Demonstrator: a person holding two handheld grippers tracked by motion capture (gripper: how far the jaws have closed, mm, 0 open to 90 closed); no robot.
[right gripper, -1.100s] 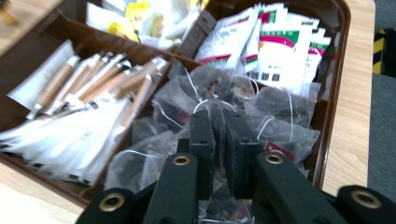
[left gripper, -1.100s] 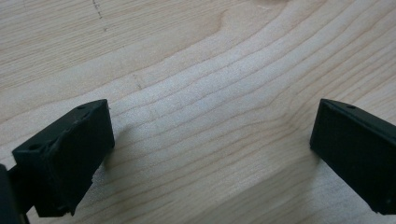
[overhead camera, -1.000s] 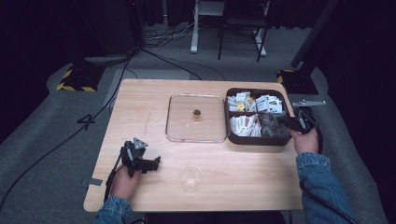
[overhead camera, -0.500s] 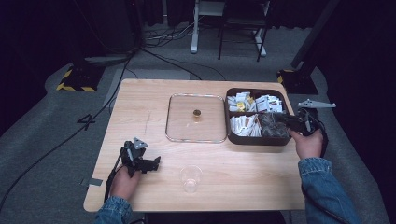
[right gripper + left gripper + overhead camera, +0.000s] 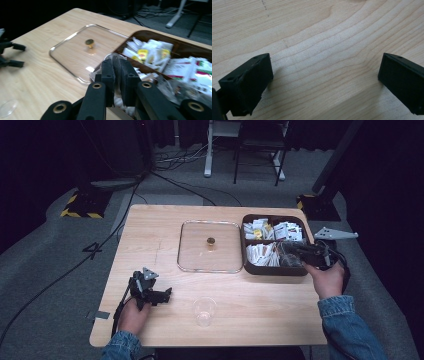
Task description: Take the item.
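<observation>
My right gripper (image 5: 119, 68) is shut on a dark sachet (image 5: 117, 62) with a clear wrapper edge, which stands upright between the pads. It hovers over the near right compartment of the brown box (image 5: 160, 35). In the high view the right gripper (image 5: 294, 251) points left above the brown box (image 5: 272, 270), which holds several white and yellow tea packets (image 5: 272, 231). Near the table's front left, my left gripper (image 5: 165, 297) rests low. Its jaws stand wide apart over bare wood, so the left gripper (image 5: 327, 70) is open with nothing between the pads.
A clear lid (image 5: 200, 255) with a gold knob (image 5: 211, 241) lies flat at the table's middle, touching the box's left side. A clear plastic cup (image 5: 205, 309) stands near the front edge. Dark floor, cables and chair legs surround the table.
My right gripper has risen a little over the box with the sachet in it, and its hand has drawn slightly toward the near side. The left gripper has stayed put.
</observation>
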